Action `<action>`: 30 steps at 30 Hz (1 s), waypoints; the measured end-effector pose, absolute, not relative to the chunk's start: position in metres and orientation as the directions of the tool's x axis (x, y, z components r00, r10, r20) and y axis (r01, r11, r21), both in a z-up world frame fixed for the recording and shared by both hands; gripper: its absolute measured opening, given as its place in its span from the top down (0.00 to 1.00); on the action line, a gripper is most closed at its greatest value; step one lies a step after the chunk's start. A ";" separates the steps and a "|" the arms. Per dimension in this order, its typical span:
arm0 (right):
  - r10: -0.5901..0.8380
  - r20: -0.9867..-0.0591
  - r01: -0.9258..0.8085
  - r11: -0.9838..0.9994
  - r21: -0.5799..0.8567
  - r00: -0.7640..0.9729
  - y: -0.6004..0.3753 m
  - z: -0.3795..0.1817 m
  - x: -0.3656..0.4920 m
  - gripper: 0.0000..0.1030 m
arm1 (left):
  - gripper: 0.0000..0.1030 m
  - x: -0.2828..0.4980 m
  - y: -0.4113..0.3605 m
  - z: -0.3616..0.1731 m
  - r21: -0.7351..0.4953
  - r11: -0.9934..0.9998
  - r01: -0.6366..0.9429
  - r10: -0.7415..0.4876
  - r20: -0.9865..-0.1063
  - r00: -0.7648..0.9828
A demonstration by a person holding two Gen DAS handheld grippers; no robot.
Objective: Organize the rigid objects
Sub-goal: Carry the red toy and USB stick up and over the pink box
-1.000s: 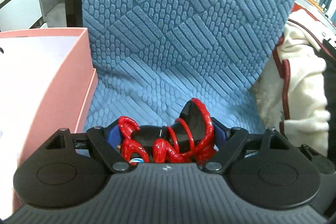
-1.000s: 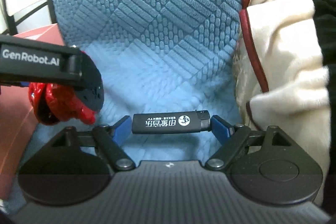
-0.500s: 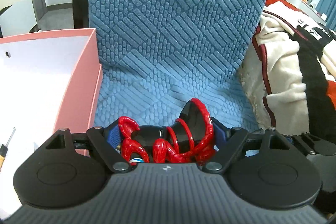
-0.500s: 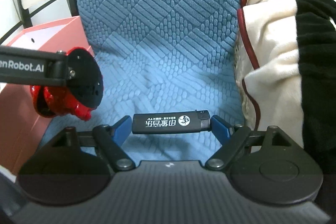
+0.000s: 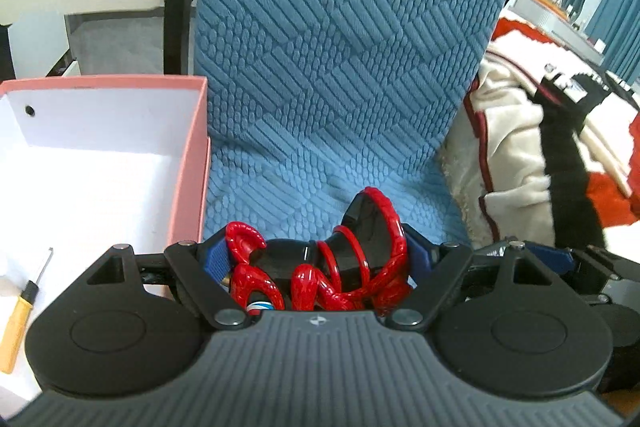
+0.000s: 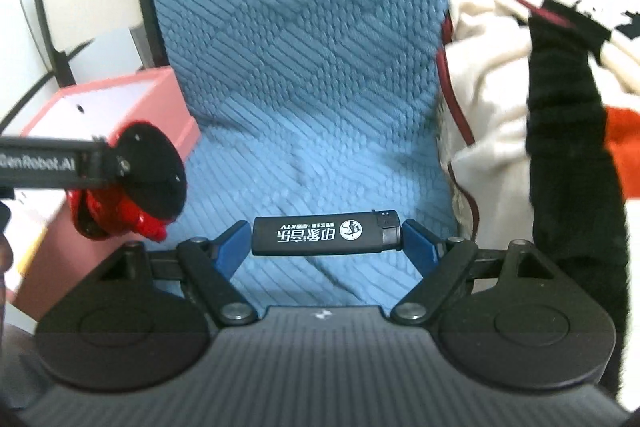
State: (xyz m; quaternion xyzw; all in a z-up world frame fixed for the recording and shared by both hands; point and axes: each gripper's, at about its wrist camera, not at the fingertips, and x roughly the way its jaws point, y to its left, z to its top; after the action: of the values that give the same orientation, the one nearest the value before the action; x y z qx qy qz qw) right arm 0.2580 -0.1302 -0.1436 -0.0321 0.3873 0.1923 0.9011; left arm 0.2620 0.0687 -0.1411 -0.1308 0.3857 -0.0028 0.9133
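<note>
Blue cushion [image 6: 304,75] behind tool-pinched lighter [image 6: 326,235].

Left tool [image 5: 316,259] and right tool [image 6: 326,239] — both clamped, level.

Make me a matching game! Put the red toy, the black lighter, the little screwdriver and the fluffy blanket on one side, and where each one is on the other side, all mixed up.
Things:
1. red toy
2. black lighter
3. screwdriver
4. fluffy blanket

Places:
A. lying inside the pink box
B. held in the right gripper
C. beside the blue cushion, on its right
D. held in the left gripper

Pairs: 1-D, 2-B, 3-A, 4-C
</note>
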 end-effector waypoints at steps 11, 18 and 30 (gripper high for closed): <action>0.386 -0.619 -0.437 0.896 0.075 0.684 -0.086 -0.072 0.255 0.18 | 0.17 0.244 0.125 -0.081 -0.242 0.963 -0.119 -0.067 -0.642 0.763; 0.440 -0.569 -0.495 0.867 0.066 0.695 -0.044 -0.037 0.249 0.18 | 0.17 0.227 0.169 -0.057 -0.254 0.955 -0.154 -0.037 -0.617 0.786; 0.535 -0.586 -0.601 0.793 0.099 0.609 0.044 -0.043 0.224 0.18 | 0.17 0.183 0.259 -0.059 -0.250 0.925 -0.285 0.069 -0.629 0.774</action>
State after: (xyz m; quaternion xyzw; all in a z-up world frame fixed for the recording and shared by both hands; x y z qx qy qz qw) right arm 0.2244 0.0436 -0.0426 -0.0536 0.3081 0.3171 0.8954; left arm 0.1827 0.2592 -0.0595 -0.1679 0.3220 0.0953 0.9269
